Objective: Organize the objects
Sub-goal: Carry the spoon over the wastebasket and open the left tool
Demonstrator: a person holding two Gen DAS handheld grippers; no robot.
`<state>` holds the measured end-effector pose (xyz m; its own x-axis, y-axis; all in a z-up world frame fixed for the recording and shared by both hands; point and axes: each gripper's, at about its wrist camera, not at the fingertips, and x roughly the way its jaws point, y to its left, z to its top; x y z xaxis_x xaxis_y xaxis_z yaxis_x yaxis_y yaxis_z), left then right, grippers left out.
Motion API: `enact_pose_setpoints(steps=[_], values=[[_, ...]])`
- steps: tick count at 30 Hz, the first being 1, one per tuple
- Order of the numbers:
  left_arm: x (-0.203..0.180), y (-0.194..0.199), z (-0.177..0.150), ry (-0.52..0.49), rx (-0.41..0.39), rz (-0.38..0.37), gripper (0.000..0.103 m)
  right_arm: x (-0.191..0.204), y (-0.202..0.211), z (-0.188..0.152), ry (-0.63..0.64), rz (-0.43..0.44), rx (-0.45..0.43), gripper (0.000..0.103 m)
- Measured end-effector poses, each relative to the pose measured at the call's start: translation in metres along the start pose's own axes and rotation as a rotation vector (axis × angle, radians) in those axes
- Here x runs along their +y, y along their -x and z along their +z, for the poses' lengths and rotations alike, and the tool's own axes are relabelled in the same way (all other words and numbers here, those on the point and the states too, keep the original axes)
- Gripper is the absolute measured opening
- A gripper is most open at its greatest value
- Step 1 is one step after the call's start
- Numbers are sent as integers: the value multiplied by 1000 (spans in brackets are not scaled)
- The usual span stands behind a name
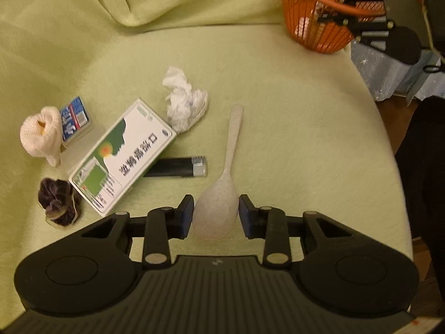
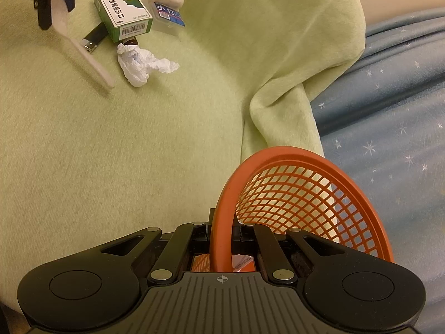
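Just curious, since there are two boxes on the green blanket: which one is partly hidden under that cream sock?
The small blue box, beside the sock. The larger green and white medicine box lies uncovered, resting over the black lighter.

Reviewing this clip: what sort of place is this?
Probably a bedroom or living room at home: a soft seat under a green blanket, star-print blue bedding, and household clutter like a medicine box and lighter.

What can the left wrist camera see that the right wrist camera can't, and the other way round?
Only the left wrist view shows the spoon's bowl sitting between the left tool's open fingers, and the whole dark scrunchie.

Only the right wrist view shows the right tool clamped on the orange basket's rim, and the blue starry fabric.

Both show the medicine box, lighter, crumpled tissue and basket.
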<state>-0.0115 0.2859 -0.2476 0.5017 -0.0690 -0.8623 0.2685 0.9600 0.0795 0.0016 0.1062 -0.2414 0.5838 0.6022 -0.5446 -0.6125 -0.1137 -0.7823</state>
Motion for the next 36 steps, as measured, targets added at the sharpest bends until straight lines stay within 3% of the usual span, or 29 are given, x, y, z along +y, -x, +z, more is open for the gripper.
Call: enact_pose_setpoints(steps=[9,19,27,31,36], values=[[-6,39,40,-23,-89,-7,30,1,2,-2,-2,-3,-2,2],[-35,70,142,-154,-229,-67,30,1,3,-1,-8,-3,-7,2],[-76,53,218,-276,-238,-128,30,0,3,-2,-19,-4,-11,1],[-89,41,245,-237,-286,-160,34,-1,4,-2,-23,-2,-12,1],[-81,45,244,-189,-331,-144,34,-3,5,-3,-31,0,-13,1]])
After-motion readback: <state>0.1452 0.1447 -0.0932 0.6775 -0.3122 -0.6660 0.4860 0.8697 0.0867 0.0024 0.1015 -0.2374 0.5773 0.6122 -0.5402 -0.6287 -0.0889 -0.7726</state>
